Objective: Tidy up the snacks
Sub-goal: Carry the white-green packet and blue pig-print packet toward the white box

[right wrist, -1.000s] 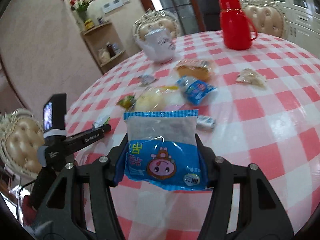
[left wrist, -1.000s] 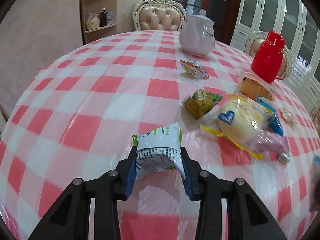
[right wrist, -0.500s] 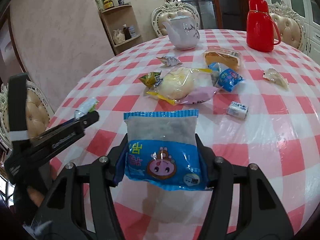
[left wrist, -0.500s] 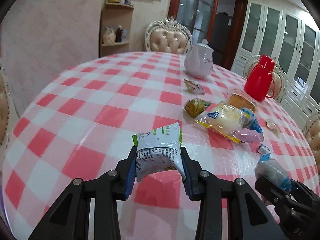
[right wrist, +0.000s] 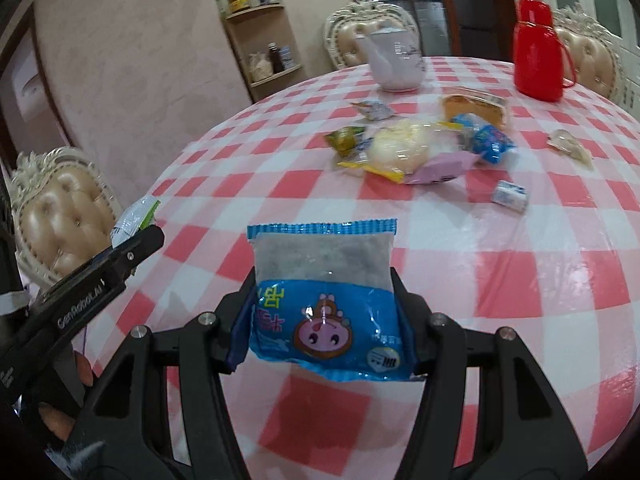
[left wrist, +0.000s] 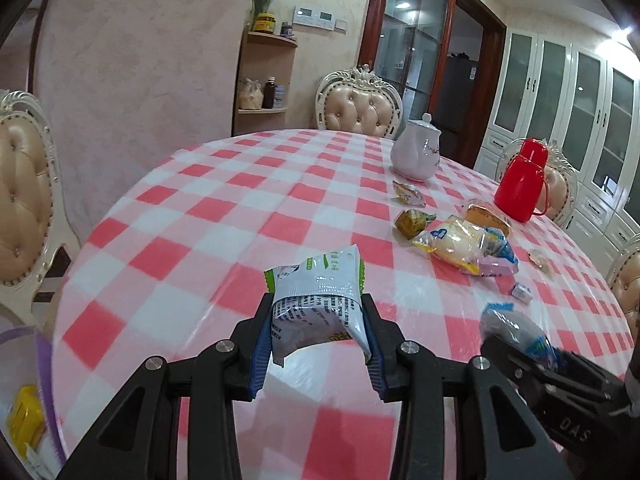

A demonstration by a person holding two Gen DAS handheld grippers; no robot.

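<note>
A: What does the left hand-held gripper [left wrist: 316, 336] have?

B: A white-and-green snack packet [left wrist: 318, 300], pinched between its blue pads above the near part of the desk [left wrist: 224, 216]. There is small dark print on the wrapper, too fine to read.

A: And the right hand-held gripper [right wrist: 324, 320]?

B: It is clamped on a blue snack bag [right wrist: 326, 304] with a clear top half and a pink cartoon face on the front. Yellow characters sit beside the face; I cannot make them out.

A: Any writing you can read?

B: In the right wrist view the left tool's arm reads something like "GenRobot.AI". In the left wrist view the other tool shows "DAS".

A: The other snacks?

B: A loose pile [right wrist: 424, 148] lies mid-desk, short of the white teapot [right wrist: 396, 66] and red flask [right wrist: 538, 50]. A small wrapped piece [right wrist: 509, 196] sits apart, nearer.
</note>
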